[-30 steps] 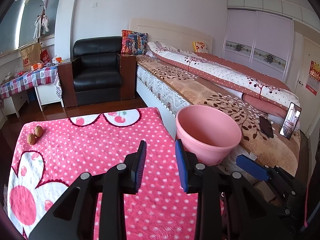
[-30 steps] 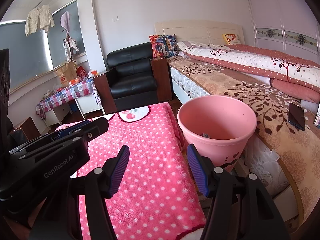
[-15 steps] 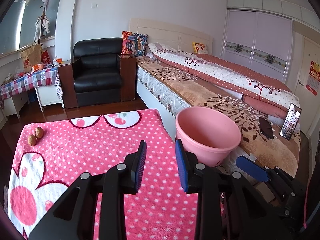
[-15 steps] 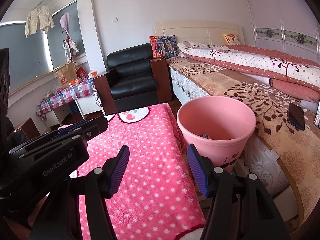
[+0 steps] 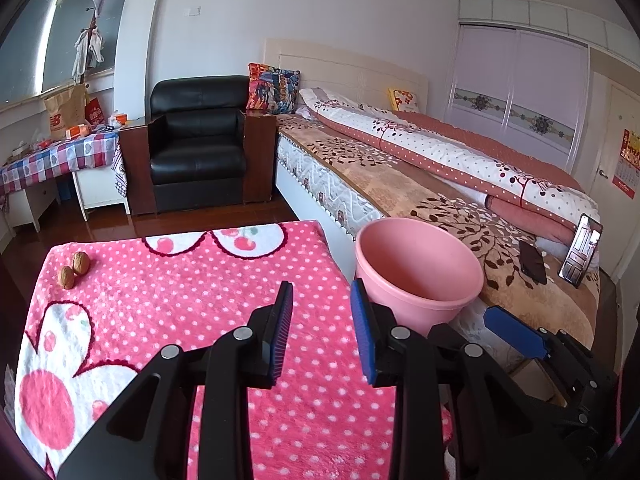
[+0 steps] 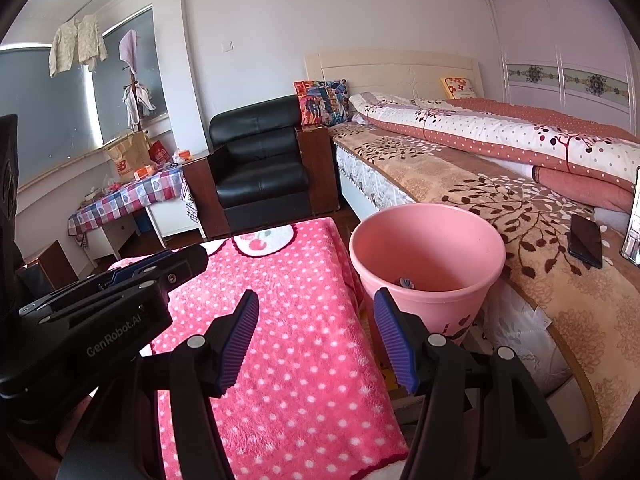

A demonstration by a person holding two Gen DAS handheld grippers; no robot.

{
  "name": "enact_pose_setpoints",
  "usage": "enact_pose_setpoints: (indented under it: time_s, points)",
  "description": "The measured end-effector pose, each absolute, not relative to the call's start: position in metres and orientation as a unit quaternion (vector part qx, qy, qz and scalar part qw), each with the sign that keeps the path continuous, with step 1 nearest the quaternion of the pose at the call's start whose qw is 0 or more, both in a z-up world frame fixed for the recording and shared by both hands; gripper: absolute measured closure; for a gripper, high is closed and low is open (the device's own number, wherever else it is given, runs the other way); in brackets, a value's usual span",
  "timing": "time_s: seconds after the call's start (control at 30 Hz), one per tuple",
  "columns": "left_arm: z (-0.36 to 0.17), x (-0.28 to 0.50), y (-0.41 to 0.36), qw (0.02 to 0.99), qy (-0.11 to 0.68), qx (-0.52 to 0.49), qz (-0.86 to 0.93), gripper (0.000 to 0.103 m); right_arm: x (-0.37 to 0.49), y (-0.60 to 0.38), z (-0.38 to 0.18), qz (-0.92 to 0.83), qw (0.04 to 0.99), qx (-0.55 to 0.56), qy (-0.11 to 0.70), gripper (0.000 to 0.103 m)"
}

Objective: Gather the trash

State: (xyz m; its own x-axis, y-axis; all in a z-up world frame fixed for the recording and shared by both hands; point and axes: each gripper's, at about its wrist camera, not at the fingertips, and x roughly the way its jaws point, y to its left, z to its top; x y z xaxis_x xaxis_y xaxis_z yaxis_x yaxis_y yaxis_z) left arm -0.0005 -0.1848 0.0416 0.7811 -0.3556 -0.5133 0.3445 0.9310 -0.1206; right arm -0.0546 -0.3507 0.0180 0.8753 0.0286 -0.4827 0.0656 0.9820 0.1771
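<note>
A: While you hold both grippers over the pink blanket (image 5: 168, 304), has anything shifted since a second ago?

B: Nothing. Your left gripper (image 5: 322, 300) and right gripper (image 6: 316, 308) stay open and empty; two walnuts (image 5: 74, 269) sit at the blanket's far left, the pink bin (image 6: 472, 312) beside its right edge.

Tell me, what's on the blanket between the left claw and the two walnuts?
Nothing: only bare pink dotted blanket lies between the open left claw and the walnuts, seen in the left wrist view.

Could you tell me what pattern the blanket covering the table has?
Pink blanket with white polka dots and big flower shapes; clearest in the left wrist view.
</note>
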Motion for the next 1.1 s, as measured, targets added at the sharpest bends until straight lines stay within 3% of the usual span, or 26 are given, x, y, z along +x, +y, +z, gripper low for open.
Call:
enact_pose_setpoints:
  time_s: [1.1]
  points:
    - [0.039,0.006,-0.179,0.946,0.277,-0.009,-0.168,0.073,-0.055,-0.362,0.019,-0.032,0.964,0.109,0.239,0.044]
